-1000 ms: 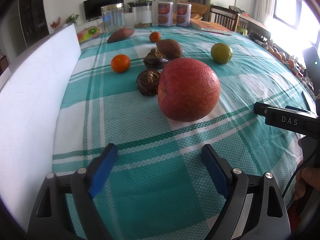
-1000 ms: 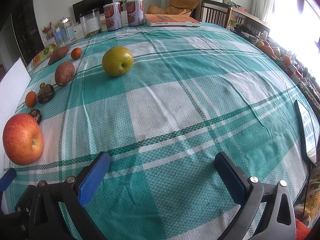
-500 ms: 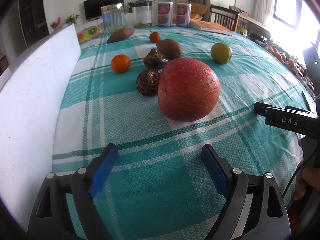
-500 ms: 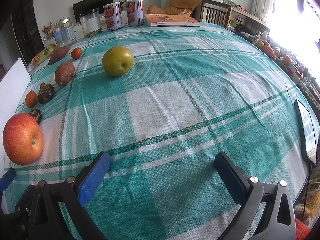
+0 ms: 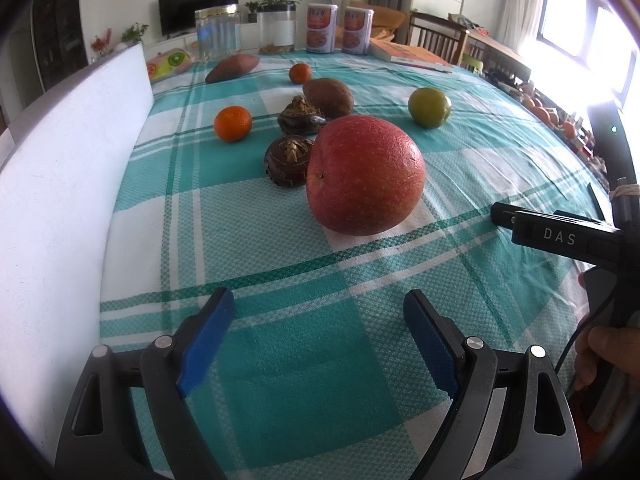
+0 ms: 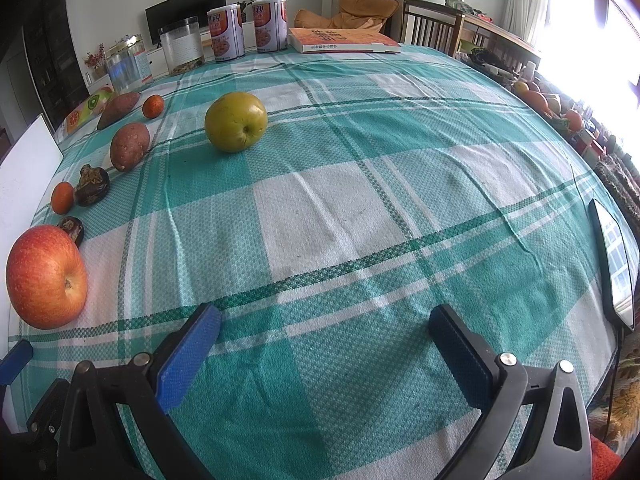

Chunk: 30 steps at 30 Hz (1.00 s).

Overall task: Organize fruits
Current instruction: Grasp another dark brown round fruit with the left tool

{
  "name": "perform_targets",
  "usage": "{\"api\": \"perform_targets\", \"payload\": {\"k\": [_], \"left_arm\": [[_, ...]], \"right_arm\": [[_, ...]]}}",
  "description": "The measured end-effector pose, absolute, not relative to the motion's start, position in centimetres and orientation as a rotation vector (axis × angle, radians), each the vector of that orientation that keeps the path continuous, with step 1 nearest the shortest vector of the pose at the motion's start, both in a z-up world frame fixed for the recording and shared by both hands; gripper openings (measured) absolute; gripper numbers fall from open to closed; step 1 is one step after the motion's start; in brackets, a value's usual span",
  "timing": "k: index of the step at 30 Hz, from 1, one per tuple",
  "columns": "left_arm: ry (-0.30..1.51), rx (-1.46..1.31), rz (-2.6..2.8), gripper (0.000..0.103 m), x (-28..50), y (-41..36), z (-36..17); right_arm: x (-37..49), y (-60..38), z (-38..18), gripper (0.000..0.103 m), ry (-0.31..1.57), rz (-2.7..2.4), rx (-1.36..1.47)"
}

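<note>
Jaws wide on both, nothing between them. The left gripper hangs low over the checked cloth with the red apple straight ahead of its blue pads, near but not touching, lined up, I'd guess, for a first grab. The right gripper faces bare cloth; the green apple sits well ahead, left of its line. The red apple is round, speckled and smooth. Behind it lie 2 knobbly dark corms and a glossy tangerine.
</note>
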State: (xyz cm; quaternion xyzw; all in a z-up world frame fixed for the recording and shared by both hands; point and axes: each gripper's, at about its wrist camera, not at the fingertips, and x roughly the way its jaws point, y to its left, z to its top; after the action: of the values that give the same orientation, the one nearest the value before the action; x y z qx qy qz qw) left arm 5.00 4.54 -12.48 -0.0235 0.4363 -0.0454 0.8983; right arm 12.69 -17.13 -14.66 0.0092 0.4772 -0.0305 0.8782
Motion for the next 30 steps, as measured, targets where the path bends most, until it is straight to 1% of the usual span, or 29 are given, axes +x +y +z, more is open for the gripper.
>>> {"api": "perform_targets", "payload": {"k": [3,8,10,12,15,19,23,27,29,30], "left_arm": [[0.899,-0.122,-0.115,0.088,4.7,4.9,-11.3],[0.835,-0.284,-0.172,0.088,5.7,5.9,-5.9],[0.856,-0.314,-0.161,0.088,7.5,6.1,-4.1],[0.918,-0.353,-0.150,0.088,10.1,6.5,-3.5],[1.040,-0.386,-0.089,0.088,14.4,7.2,-4.7],[1.145,-0.333,0.048,0.086,18.4,8.1,-7.9],[1.240,-0.353,0.064,0.086,20.0,8.6,-10.6],[1.297,-0.334,0.056,0.086,20.3,8.3,-11.9],[1.296,-0.358,0.045,0.085,20.1,8.5,-12.1],[1.294,-0.356,0.049,0.076,20.0,8.5,-12.1]], "right_arm": [[12.7,-17.1,-14.7,0.103,0.995,-0.064,0.019],[12.7,-17.1,-14.7,0.103,0.995,-0.064,0.019],[12.7,-17.1,-14.7,0.103,0.995,-0.064,0.019],[12.7,-17.1,-14.7,0.103,0.995,-0.063,0.019],[12.7,-17.1,-14.7,0.103,0.995,-0.063,0.019],[12.7,-17.1,-14.7,0.103,0.995,-0.063,0.020],[12.6,-17.1,-14.7,0.103,0.995,-0.064,0.020],[12.7,-17.1,-14.7,0.103,0.995,-0.064,0.020],[12.6,-17.1,-14.6,0.103,0.995,-0.064,0.020],[12.6,-17.1,-14.7,0.103,0.995,-0.064,0.020]]}}
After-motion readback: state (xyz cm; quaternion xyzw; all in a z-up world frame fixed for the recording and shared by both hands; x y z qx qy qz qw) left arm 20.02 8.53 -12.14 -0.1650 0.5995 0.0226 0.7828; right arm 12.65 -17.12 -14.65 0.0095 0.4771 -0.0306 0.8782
